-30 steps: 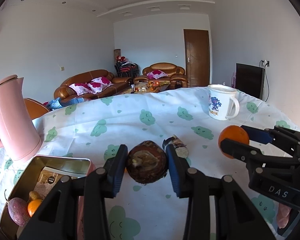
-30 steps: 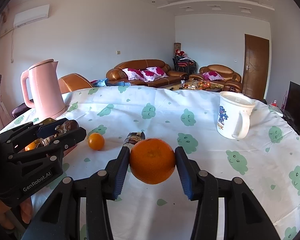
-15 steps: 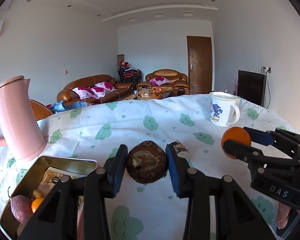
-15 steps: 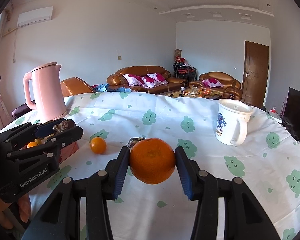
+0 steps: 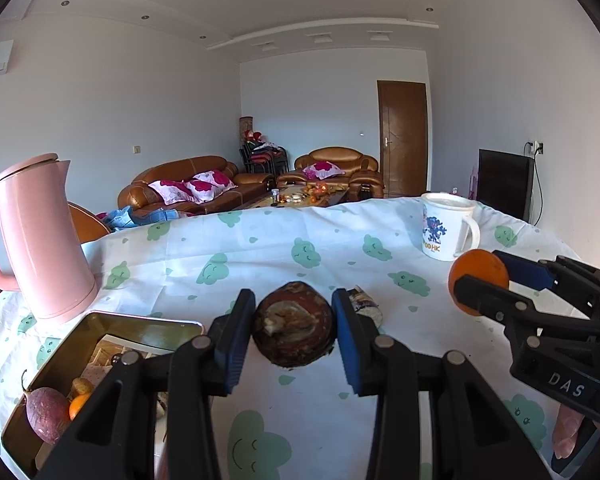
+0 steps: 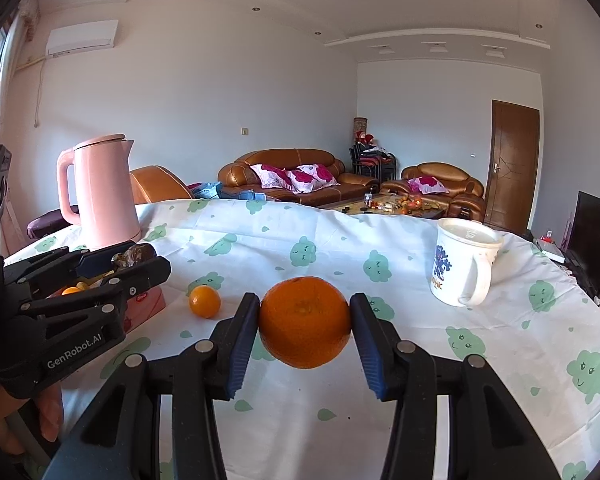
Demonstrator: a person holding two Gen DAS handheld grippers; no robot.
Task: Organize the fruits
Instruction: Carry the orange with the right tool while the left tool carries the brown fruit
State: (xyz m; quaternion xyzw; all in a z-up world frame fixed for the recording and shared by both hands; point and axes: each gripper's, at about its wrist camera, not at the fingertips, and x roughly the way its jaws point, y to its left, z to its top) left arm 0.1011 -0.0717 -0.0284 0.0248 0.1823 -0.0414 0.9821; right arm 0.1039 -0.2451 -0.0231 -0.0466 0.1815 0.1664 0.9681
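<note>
The left gripper (image 5: 294, 330) is sitting at the bottom centre of the left wrist view, its blue pads clamped on a dark brown round fruit (image 5: 293, 326) that is hanging above the tablecloth (image 5: 260, 248). Just behind the right-hand pad, a small dark-and-pale piece (image 5: 365, 303) is lying on the cloth; what it is cannot be told. At the lower left of that view an open metal tin (image 5: 140, 330) is resting on the table, holding a reddish-purple root (image 5: 46, 414) and a small orange fruit beside it. A pink kettle (image 5: 40, 236) is standing upright at the left edge, just beyond the tin, and a white mug (image 5: 446, 226) with a blue print is standing at the upper right of the table. The right gripper (image 6: 304, 328) is filling the bottom centre of the right wrist view, its pads pressing on both sides of a large orange (image 6: 305, 326) held clear of the cloth. That same orange is showing at the right edge of the left wrist view, pinched in black fingers. A small orange (image 6: 205, 301) is lying loose on the cloth to the left of the held one, near the tin's pink side. A hand (image 6: 20, 420) is gripping the left tool's handle at the lower left of the right wrist view.
</note>
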